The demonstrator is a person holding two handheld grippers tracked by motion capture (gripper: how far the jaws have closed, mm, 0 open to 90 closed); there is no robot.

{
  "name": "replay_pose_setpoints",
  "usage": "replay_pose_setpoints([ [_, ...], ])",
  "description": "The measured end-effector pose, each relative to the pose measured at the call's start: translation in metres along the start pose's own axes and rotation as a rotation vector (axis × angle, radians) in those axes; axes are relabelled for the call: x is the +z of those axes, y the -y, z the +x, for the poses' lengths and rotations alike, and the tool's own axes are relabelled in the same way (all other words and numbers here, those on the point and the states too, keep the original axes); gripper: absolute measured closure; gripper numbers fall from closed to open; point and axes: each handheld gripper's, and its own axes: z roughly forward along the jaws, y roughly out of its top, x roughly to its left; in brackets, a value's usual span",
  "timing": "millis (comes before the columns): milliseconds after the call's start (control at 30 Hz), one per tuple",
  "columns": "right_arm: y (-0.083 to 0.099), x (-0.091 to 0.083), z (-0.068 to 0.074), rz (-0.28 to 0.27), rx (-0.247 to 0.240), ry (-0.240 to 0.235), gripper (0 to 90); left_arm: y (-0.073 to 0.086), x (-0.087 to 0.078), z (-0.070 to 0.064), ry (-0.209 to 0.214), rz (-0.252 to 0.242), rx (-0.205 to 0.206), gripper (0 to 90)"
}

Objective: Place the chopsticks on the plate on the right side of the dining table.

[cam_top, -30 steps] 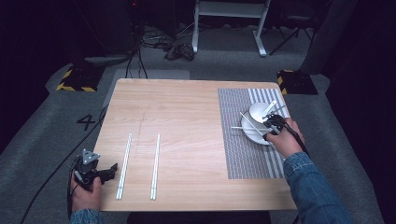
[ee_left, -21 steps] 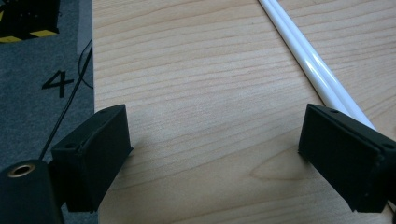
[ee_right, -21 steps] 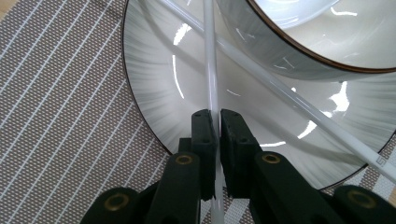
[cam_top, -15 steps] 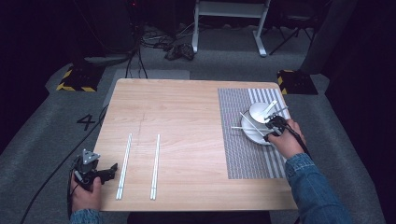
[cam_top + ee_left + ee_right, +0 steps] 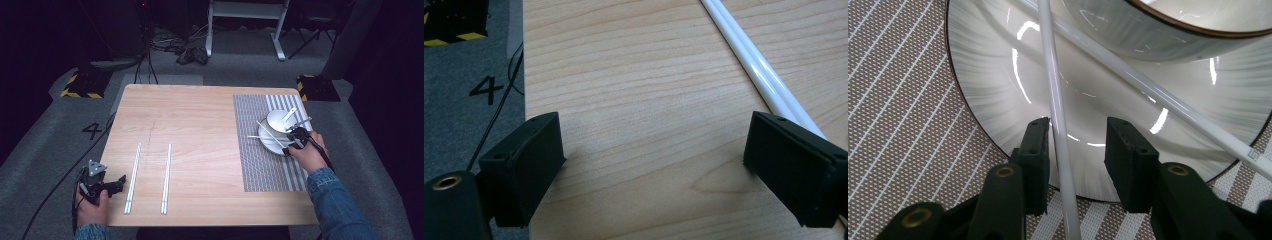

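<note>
White and glossy, the chopstick (image 5: 1057, 120) between the jaws of the right gripper (image 5: 1075, 150) is a long thin rod. In the right gripper view its long axis runs almost straight away from the gripper, from the bottom edge up across the plate (image 5: 998, 80) toward the bowl (image 5: 1148, 25). It lies close against the left jaw and there is a clear gap to the right jaw, so the gripper is partly open around it and not clamped. A second chopstick (image 5: 1168, 100) crosses the plate on a diagonal and passes under the first one near the bowl; a small square mark is printed near its lower end, too small to read.

In the high view the plate (image 5: 267, 143) sits on a grey striped placemat (image 5: 260, 165) at the right side of the wooden worktop (image 5: 200, 130), with the right gripper (image 5: 296, 137) at its near right edge.

The left gripper (image 5: 117, 184) rests at the near left corner of the worktop with its jaws wide apart and holding nothing. One pair of white chopsticks (image 5: 133, 177) lies just beside it, pointing away from the person, and another pair (image 5: 166, 177) lies parallel farther right. The figure "4" (image 5: 93, 131) is written on the grey floor (image 5: 50, 145) to the left of the worktop.
</note>
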Motion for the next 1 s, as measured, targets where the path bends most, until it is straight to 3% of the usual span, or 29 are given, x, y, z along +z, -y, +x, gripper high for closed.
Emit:
replay_pose_setpoints([
  [233,0.011,-0.016,0.004,-0.055,0.024,0.004,55.8,0.0,0.0,0.0,-0.001,-0.001,0.0,9.1],
  [400,0.027,-0.028,0.005,-0.039,0.058,0.016,53.7,0.0,0.0,0.0,0.0,0.0,0.0,9.1],
  [667,0.051,-0.014,-0.002,0.032,0.105,0.014,52.8,0.0,0.0,0.0,0.003,-0.003,-0.006,9.1],
  [1000,0.053,-0.006,-0.013,0.035,0.157,0.005,55.8,0.0,0.0,0.0,0.0,0.0,0.0,9.1],
])
